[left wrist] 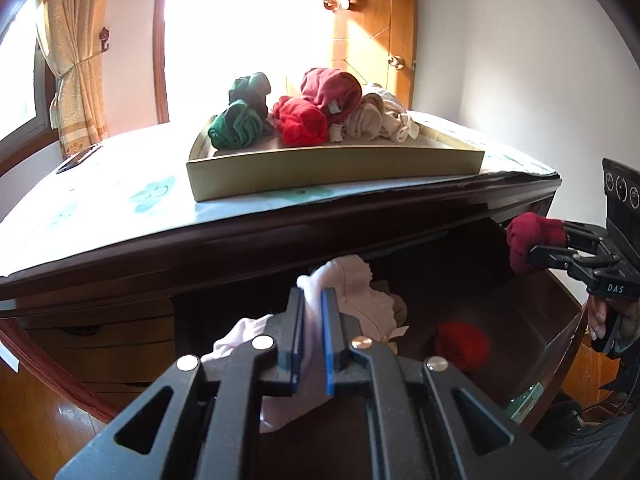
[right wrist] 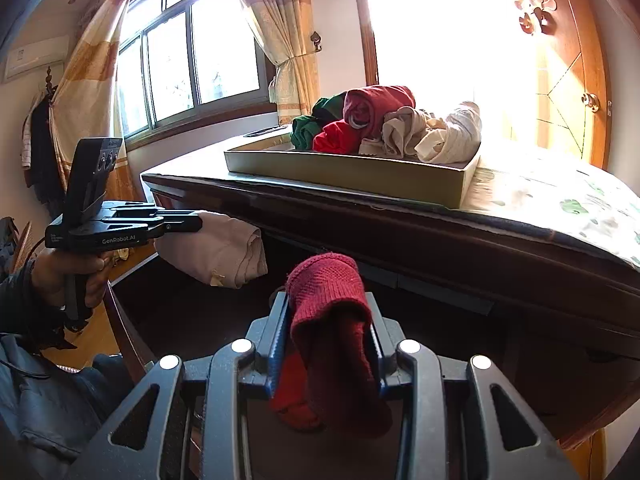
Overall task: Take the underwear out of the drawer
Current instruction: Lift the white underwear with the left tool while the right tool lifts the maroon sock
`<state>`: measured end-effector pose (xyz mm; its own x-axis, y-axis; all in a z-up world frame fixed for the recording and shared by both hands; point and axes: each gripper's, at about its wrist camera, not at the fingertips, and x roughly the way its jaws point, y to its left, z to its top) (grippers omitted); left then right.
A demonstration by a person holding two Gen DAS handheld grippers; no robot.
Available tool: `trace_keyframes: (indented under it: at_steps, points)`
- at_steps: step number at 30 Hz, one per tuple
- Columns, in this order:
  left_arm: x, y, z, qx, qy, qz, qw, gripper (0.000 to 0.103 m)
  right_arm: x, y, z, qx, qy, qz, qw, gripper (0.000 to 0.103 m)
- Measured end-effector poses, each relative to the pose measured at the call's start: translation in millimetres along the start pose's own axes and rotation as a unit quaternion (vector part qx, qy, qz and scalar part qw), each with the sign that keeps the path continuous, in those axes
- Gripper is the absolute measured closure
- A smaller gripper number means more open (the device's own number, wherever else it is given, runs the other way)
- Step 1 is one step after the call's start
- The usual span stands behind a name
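Reading "GenRobot.AI" in white letters along its side, the left gripper shows in the right wrist view, held by a hand on a pistol grip; a smaller label beside that writing is too small to read. The right gripper carries "DAS" on its body in the left wrist view, with a hand below it.

The left gripper has its jaws drawn narrow, pinching a pale pink garment. In the right wrist view this garment hangs as a folded bundle from the fingertips, its long axis running roughly level and its folded end pointing toward the dresser, just under the top's front edge. A small bow shows on its lower edge.

The right gripper's jaws stand partly apart, clamped on a dark red knit piece. It is bunched upright between the blue pads, its rounded top pointing up and its loose end drooping below the fingers.

Both pieces are raised above the open drawer, where a red bundle lies near the right wall.

On the dresser top sits a shallow tray with rolled green, red, maroon and beige garments piled at its far side.
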<state>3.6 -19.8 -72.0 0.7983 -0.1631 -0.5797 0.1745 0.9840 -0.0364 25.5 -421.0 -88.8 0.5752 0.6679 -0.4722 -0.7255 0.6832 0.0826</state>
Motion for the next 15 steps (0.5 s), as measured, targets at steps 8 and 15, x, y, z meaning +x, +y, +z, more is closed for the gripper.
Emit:
trace_keyframes:
  at_steps: [8,15]
  points:
    - [-5.1,-5.7,-1.0,0.009,-0.018,0.020,0.9996,0.097,-5.3,1.3,-1.4,-0.006,-0.019,0.000,1.000,0.066]
    - [-8.6,-6.2,-1.0,-0.002,-0.026,0.020,0.9995,0.097,-11.4,2.7,-2.3,-0.014,-0.041,-0.003,0.999,0.066]
